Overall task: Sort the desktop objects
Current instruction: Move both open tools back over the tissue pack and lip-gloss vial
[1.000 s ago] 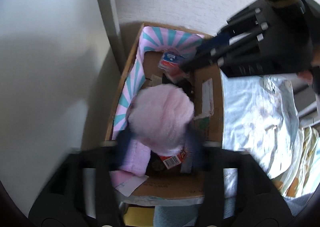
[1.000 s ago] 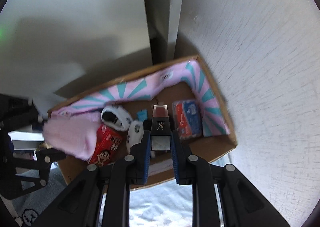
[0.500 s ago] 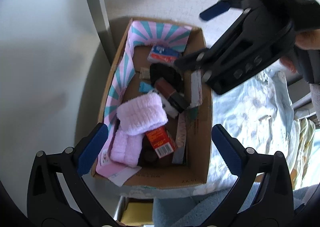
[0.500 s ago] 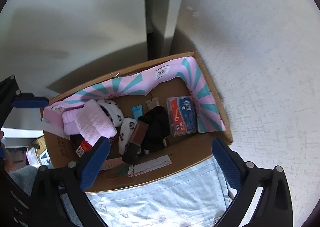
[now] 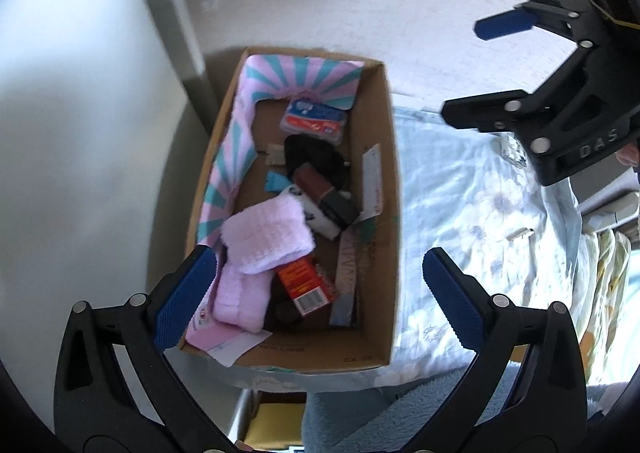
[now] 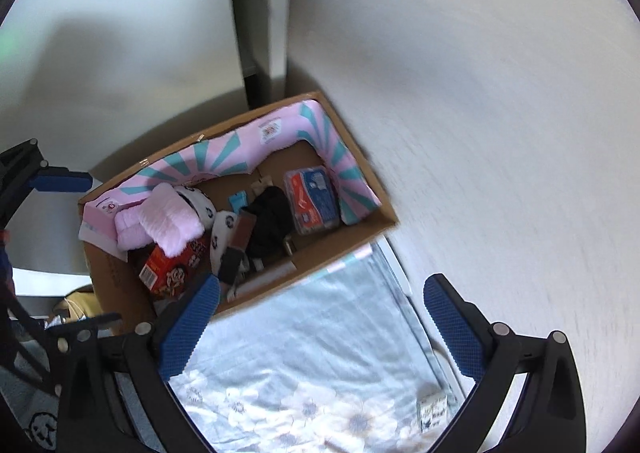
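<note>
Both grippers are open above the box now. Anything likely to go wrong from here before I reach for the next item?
1. The pink fluffy cloth lies loosely piled over the red snack box; another drop there may slide or spill.
2. The right gripper hangs close by the left gripper above the cardboard box; crossing paths could make them collide.
3. The box sits at the edge of the floral cloth; a nudge might shift it.
</note>
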Motion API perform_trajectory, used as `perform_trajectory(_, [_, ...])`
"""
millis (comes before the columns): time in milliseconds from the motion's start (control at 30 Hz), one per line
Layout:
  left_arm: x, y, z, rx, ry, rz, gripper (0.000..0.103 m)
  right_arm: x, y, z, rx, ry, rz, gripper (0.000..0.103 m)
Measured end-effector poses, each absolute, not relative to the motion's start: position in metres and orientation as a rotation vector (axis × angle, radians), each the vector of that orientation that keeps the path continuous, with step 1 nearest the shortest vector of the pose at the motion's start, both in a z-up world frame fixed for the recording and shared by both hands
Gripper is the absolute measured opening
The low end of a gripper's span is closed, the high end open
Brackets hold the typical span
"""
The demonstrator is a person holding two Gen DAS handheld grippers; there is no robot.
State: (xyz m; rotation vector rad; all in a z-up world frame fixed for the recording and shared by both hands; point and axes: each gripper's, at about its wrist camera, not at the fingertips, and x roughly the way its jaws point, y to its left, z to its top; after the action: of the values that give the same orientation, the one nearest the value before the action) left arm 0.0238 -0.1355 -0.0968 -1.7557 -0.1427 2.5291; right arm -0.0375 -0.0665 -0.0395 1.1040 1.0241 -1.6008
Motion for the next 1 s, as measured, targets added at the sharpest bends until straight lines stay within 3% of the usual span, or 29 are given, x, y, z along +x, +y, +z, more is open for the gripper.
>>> perform_trajectory(467, [-0.011,-0.058,-0.086,-1.705,0.096,2.497,0.103,-0.087,0.088,-0.021,1.287,0.708,-1.861,0.102])
perform_trajectory(633, [-0.028,-0.017,-0.081,-1.632,0.256,2.467,0.103,-0.096,0.152,-0.027,1.384,0.646,-1.937,0.102])
perform_trajectory(1000, [-0.051,0.091,-0.099,-1.494,0.381,2.235,0.103,-0.069,0.253,-0.054,1.41,0.582,-1.992,0.102])
